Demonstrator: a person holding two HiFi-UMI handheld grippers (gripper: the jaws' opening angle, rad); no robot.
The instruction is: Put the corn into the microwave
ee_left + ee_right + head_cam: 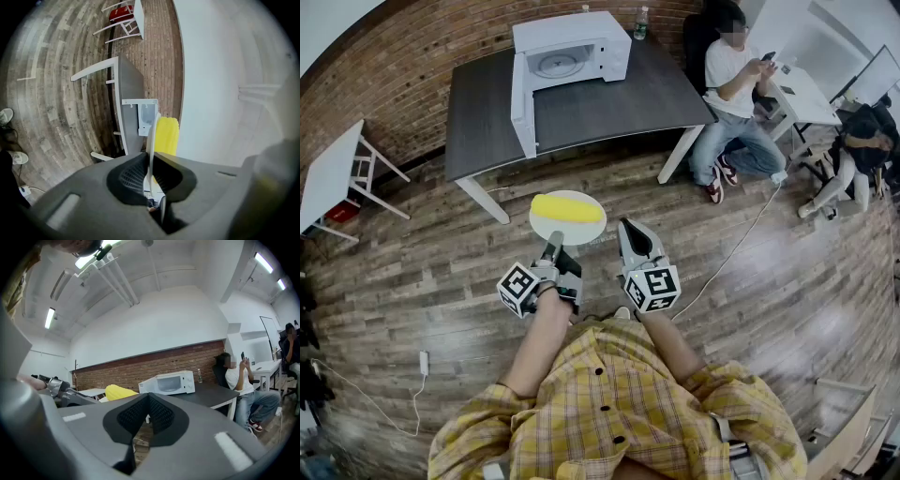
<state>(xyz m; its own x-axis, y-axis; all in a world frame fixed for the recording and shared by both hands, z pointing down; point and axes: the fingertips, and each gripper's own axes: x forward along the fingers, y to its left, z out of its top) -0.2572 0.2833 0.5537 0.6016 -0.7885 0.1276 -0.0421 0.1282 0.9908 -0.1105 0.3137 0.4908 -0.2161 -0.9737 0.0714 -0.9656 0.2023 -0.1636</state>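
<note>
"How far has this got? Is the corn in yet?"

"No. The corn (567,208) lies on a small white plate (581,234). The plate is held out in the air over the wooden floor (441,281), well apart from the dark table (609,103) where the microwave (572,47) stands."

"Who's carrying the plate?"

"The left gripper (551,242). Its jaws are clamped on the near rim of the plate. From that gripper's own camera the rim runs edge-on right between the pads, with the cob beyond them."

"And the other one?"

"The right gripper (627,228) is just beside the plate, jaws pressed together with nothing in them. It touches neither plate nor corn, as far as I can see."

"Is the microwave ready?"

"Its door (522,103) is swung wide open and the turntable (555,64) inside looks bare, so that step needs no doing."

"So what's left?"

"Most of it, I'd say: carry the plate across to the table, slide it or the cob into the cavity, and let go. Shutting the door may follow, though the task doesn't ask for it. A single grip on the rim of a loaded plate could tip, so I'd keep it level."
</note>
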